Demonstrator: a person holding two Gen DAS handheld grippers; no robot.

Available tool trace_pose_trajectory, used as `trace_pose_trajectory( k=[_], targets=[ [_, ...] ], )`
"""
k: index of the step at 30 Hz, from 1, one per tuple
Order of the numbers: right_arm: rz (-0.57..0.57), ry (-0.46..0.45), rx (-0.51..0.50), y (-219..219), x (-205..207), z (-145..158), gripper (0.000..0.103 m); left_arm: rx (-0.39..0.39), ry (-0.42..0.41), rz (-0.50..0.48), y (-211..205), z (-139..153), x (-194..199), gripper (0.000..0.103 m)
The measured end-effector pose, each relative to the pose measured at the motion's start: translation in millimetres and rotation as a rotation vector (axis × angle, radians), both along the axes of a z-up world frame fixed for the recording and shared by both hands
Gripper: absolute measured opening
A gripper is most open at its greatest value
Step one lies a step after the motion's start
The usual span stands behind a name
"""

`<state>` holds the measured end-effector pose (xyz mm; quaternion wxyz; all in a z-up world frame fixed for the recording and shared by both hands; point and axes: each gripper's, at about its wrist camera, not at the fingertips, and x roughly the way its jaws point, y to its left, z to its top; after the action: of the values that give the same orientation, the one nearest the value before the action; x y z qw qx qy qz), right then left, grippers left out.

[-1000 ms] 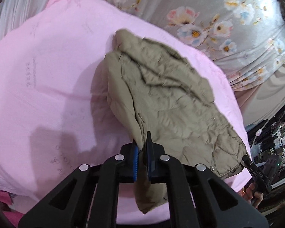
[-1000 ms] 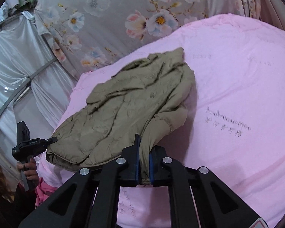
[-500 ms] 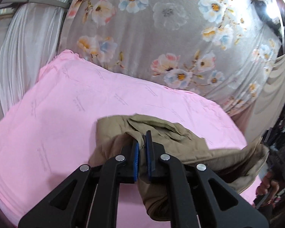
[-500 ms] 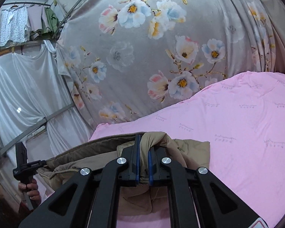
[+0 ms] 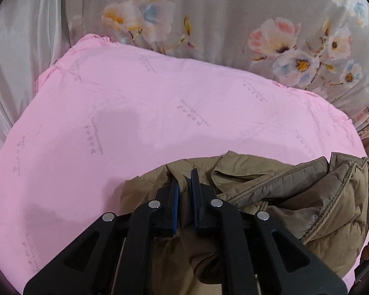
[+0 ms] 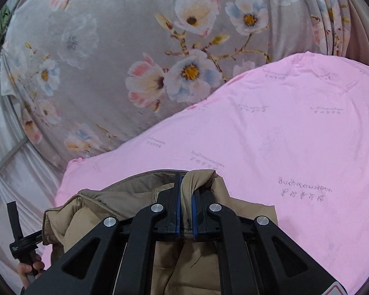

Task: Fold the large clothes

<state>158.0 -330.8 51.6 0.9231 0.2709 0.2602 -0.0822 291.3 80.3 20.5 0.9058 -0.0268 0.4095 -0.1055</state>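
A puffy olive-khaki quilted jacket (image 5: 315, 211) lies bunched at the near edge of a surface spread with a pink sheet printed with faint script (image 5: 160, 113); the rest of the sheet lies bare toward the grey curtain with pink, white and blue flowers (image 6: 160, 49) behind it. The left gripper (image 5: 184, 184) points down over the jacket's left end; its jaws are opening, with a fold of the khaki cloth between the blue-ribbed pads, and a small gap shows beside the cloth. The right gripper (image 6: 185, 186) has its jaws clamped on a twisted tuck of the same jacket, the fabric bulging over the fingertips. In the right wrist view the jacket (image 6: 91, 211) hangs in thick folds leftward, toward the person's hand (image 6: 28, 269) that grips the other tool's black handle.
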Motion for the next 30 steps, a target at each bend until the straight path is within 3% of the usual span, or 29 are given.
trace_pose_trajectory(
  k=[3,8,13,16,17,18,20,23,25,27,30],
  targets=[
    [-0.004,0.077,-0.015,-1.7,20.1,-33.8,0.007,0.048,0.01,0.001,-9.5,-31.9,12.6,0.012],
    [0.004,0.136,-0.012,-3.1,29.9,-68.4,0.007,0.09,-0.032,-0.007,-18.8,-54.4,11.7,0.014],
    [0.019,0.137,-0.011,-2.2,29.8,-72.2,0.009,0.015,-0.043,-0.011,-11.3,-62.2,14.5,0.015],
    [0.054,0.096,0.046,-8.7,14.6,-58.0,0.016,-0.051,-0.031,-0.027,3.0,-52.4,8.1,0.02],
    [0.068,0.06,0.089,-13.6,4.6,-49.7,0.026,-0.056,-0.037,-0.028,6.5,-47.3,4.6,0.027],
    [0.063,0.014,0.123,-18.7,-8.4,-39.4,0.047,-0.045,-0.069,-0.015,13.6,-36.7,-4.0,0.045],
    [0.047,-0.076,0.144,-26.7,-34.3,-17.7,0.063,-0.015,-0.155,0.019,26.7,-16.1,-22.1,0.076],
    [0.038,-0.108,0.055,-21.1,-56.4,12.5,0.061,0.02,-0.229,0.022,40.3,13.4,-42.7,0.077],
    [0.057,-0.096,-0.06,0.3,-54.8,26.4,0.047,0.025,-0.23,0.0,37.0,29.1,-48.8,0.071],
    [0.128,-0.043,-0.177,36.1,-38.8,31.0,0.027,0.019,-0.208,-0.061,17.4,41.0,-53.1,0.066],
    [0.254,0.01,-0.29,91.4,-14.2,21.8,0.013,0.04,-0.167,-0.181,-29.6,45.9,-58.1,0.063]
  ],
)
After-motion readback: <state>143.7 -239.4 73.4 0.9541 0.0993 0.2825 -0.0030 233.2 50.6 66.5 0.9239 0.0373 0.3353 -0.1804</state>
